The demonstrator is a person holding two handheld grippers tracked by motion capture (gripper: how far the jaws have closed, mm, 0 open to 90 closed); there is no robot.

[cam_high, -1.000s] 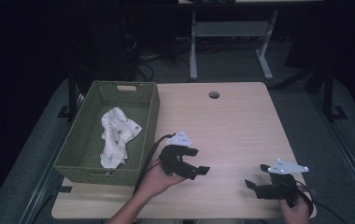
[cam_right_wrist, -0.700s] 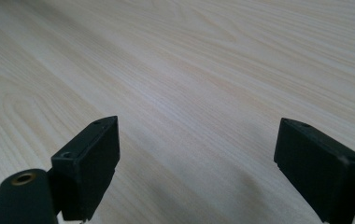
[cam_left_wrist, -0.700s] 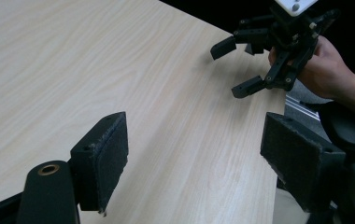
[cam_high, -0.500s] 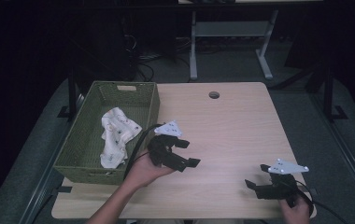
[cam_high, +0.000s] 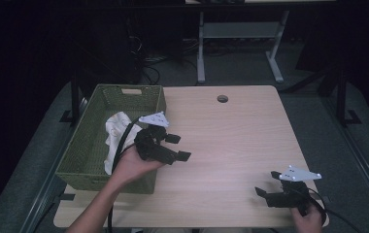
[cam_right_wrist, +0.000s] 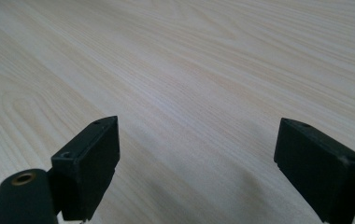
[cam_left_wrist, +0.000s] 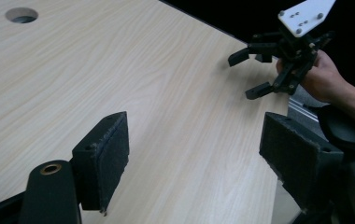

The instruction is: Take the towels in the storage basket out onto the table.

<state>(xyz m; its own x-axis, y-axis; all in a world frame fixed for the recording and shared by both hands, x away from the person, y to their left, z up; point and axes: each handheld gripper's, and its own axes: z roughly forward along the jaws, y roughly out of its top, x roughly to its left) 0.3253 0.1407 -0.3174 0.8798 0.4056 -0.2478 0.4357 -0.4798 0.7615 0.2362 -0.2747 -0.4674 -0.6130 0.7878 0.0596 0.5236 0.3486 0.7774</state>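
Observation:
My left gripper is held above the table beside the right wall of a green woven basket, its jaws open and pointing right with nothing between them. A crumpled white cloth with a faint pattern lies inside the basket, partly hidden behind the hand and cable. In the left gripper view its pads stand wide apart over bare wood. My right gripper rests near the table's front right corner, open and empty. From the left gripper view the right gripper appears far off, and its own view has both jaws spread over plain tabletop.
The light wooden table has a round cable hole near its far edge. The basket occupies the left side. A desk frame and cables stand on the dark floor beyond the table. A black cable trails from each gripper.
My left gripper has risen and moved left and away from the front edge, ending beside the basket. The right gripper has stayed where it was.

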